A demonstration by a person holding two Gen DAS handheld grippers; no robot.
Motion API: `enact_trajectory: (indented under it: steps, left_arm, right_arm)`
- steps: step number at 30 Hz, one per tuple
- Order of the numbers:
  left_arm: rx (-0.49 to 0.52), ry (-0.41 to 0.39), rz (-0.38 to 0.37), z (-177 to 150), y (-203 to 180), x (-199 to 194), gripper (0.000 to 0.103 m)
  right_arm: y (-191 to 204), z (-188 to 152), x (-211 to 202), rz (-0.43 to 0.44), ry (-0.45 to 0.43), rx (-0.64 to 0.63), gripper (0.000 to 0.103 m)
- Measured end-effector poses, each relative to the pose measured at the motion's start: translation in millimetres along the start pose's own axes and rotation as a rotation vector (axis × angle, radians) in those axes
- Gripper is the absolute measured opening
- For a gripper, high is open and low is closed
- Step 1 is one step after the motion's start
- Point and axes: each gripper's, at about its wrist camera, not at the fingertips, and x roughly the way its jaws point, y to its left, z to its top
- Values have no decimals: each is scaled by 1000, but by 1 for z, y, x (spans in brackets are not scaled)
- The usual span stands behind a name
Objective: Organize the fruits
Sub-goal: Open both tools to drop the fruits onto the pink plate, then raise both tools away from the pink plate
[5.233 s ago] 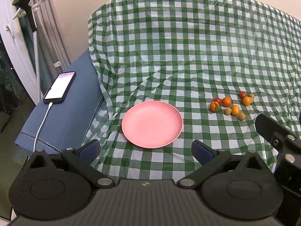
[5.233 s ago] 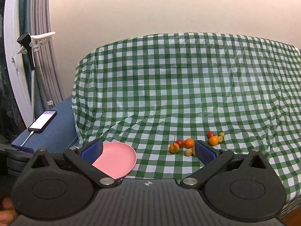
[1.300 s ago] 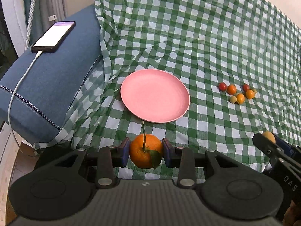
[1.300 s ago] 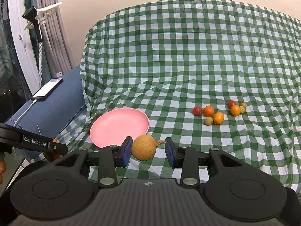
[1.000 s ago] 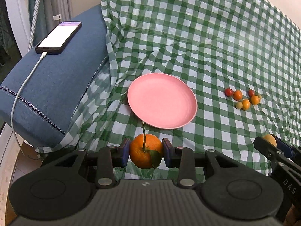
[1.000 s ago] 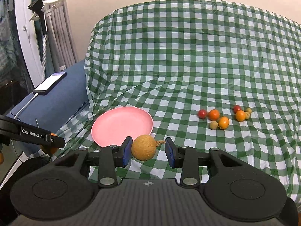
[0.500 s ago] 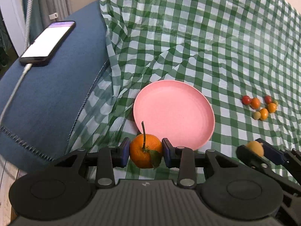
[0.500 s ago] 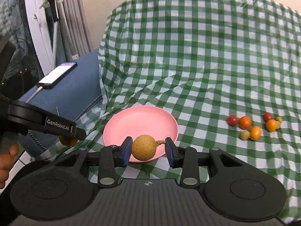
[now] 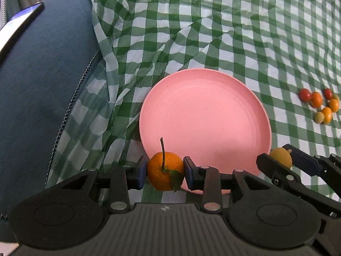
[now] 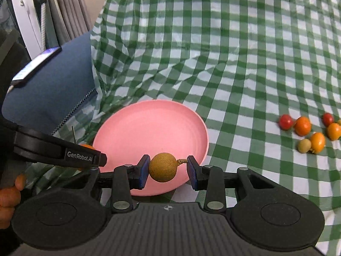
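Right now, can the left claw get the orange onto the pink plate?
Probably yes. The left claw grips the orange right at the plate's near rim, and the plate is bare.

Matt pink plate (image 9: 213, 98) — smooth; checked cloth (image 9: 213, 32) — glossy, wrinkled.

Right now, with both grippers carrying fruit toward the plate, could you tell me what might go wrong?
1. The left gripper and right gripper converge on the near rim of the pink plate, so they could collide.
2. The brown round fruit touches one pad, while only its stem reaches the other; it may slip early.
3. The plate is shallow; the orange could roll off onto the checkered cloth.
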Motion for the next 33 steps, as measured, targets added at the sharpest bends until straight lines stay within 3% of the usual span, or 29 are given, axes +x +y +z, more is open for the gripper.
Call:
enact_trajectory:
  steps: [6, 7, 8, 9, 10, 13, 15, 21, 26, 33]
  left_arm:
    - [9, 2, 11, 12, 0, 14, 42]
    - [7, -9, 7, 15, 1, 13, 52]
    - [2, -16, 2, 17, 1, 12, 64]
    - [-5, -30, -1, 19, 3, 8, 90]
    - [-12, -51, 6, 21, 3, 2, 103]
    - [-9, -131, 35, 16, 7, -23, 103]
    - [-3, -124, 61, 5, 8, -35, 103]
    - [-56, -69, 127, -51, 8, -70, 103]
    - [-55, -49, 88, -89, 2, -97, 103]
    - [-51, -166, 94, -105, -4, -142, 103]
  right_arm:
    - [-2, 1, 20, 2, 39, 16, 40]
    - [-3, 1, 20, 1, 31, 31, 41]
    - [-4, 2, 20, 4, 23, 47, 52]
    - [-6, 4, 17, 4, 13, 62, 64]
    - [-7, 7, 14, -2, 2, 68, 67]
    - [-9, 14, -4, -30, -13, 69, 73]
    - [-11, 12, -21, -45, -24, 75, 80]
    - [-4, -16, -79, -56, -17, 90, 88]
    - [2, -28, -123, -73, -60, 74, 91]
    - [10, -32, -174, -99, -183, 50, 92]
